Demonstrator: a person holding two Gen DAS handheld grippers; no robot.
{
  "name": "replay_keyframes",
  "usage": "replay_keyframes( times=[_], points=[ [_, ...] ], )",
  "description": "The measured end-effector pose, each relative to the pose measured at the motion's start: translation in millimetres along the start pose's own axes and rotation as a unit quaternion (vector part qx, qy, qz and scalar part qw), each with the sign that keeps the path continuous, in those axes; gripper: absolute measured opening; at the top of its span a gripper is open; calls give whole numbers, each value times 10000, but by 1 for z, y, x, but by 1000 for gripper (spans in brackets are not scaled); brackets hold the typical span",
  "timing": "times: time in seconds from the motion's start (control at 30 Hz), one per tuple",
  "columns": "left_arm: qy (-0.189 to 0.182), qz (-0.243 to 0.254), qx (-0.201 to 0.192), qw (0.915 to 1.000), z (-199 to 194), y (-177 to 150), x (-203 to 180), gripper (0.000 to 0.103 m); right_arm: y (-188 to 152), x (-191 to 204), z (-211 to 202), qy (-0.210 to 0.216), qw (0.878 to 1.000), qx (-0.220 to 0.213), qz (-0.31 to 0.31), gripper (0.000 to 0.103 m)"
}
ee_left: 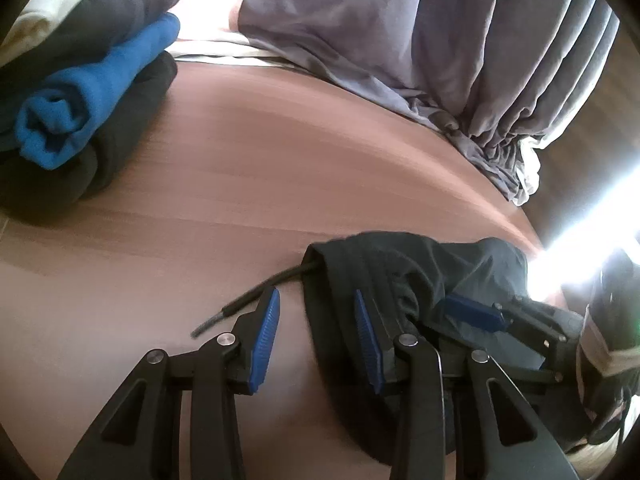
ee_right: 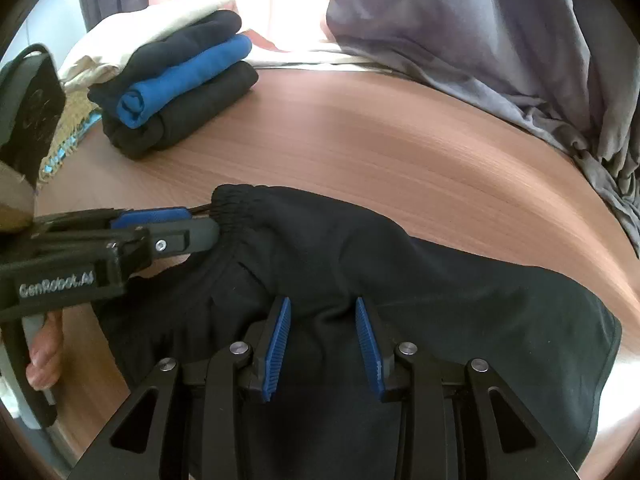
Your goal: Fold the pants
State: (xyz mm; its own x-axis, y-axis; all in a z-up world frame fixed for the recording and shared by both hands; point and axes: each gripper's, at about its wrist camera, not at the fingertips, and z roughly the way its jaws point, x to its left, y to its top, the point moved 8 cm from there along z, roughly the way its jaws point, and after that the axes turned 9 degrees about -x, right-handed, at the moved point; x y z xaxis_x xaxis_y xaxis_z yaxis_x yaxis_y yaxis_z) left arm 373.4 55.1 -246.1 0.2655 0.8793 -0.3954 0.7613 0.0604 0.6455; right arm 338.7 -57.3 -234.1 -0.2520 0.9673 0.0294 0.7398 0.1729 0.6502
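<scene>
The black pants (ee_right: pixel 400 280) lay bunched on the near part of the wooden table (ee_right: pixel 400 152), elastic waistband (ee_right: pixel 236 204) to the left, drawstring (ee_left: pixel 240 304) trailing out. My left gripper (ee_left: pixel 316 340) stood partly spread at that waistband corner, pinching nothing I could see. My right gripper (ee_right: pixel 323 340) hovered partly spread over the dark cloth; whether it gripped a fold, I couldn't tell. Folded clothes (ee_right: pixel 180 80) sat stacked far left, grey curtain (ee_right: pixel 500 40) far right.

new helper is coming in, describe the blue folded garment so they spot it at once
On the wooden table, look to the far left corner for the stack of folded clothes. The blue folded garment is sandwiched between two dark ones, the only bright blue layer there.
</scene>
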Motion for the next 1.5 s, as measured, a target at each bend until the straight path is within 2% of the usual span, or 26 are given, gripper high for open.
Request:
replay_keyframes(
  times=[0.27, 0.43, 0.63, 0.77, 0.9, 1.0, 1.1, 1.23, 1.3, 1.43, 1.5],
  points=[
    [-382, -73, 38, 9992, 20, 18, -5, 50, 0, -2, 0, 97, 9999, -62, -68, 35],
    [-511, 43, 170, 9985, 32, 21, -20, 48, 0, -2, 1, 136, 9998, -96, -84, 35],
    [-733, -67, 478, 9961, 30, 16, -20, 37, 0, -2, 1, 127, 9998, -128, -45, 35],
    [-885, -245, 589, 9940, 25, 14, -18, 24, -1, -2, 1, 110, 9998, -167, -22, 35],
    [-644, 10, 472, 9968, 19, 18, -25, 19, 0, -2, 2, 91, 9997, -201, -58, 35],
    [-205, 146, 362, 9990, 12, 24, -31, 18, 1, -3, 2, 133, 9997, -199, -62, 35],
    [14, 221, 218, 9995, 0, 32, -41, 18, 1, -10, -3, 121, 9996, -141, 205, 36],
    [342, 275, 93, 9990, -13, 41, -52, 18, -1, -36, -26, -349, 9971, -234, 637, 38],
    [472, 283, 70, 9985, -16, 43, -56, 18, -12, -56, -36, -780, 9935, -55, 823, 38],
    [797, 271, 48, 9964, -20, 44, -68, 18, -37, -85, -55, -1173, 9863, 116, 1157, 38],
    [847, 220, 25, 9962, -23, 44, -76, 18, -52, -96, -63, -1280, 9832, 251, 1278, 38]
  ],
)
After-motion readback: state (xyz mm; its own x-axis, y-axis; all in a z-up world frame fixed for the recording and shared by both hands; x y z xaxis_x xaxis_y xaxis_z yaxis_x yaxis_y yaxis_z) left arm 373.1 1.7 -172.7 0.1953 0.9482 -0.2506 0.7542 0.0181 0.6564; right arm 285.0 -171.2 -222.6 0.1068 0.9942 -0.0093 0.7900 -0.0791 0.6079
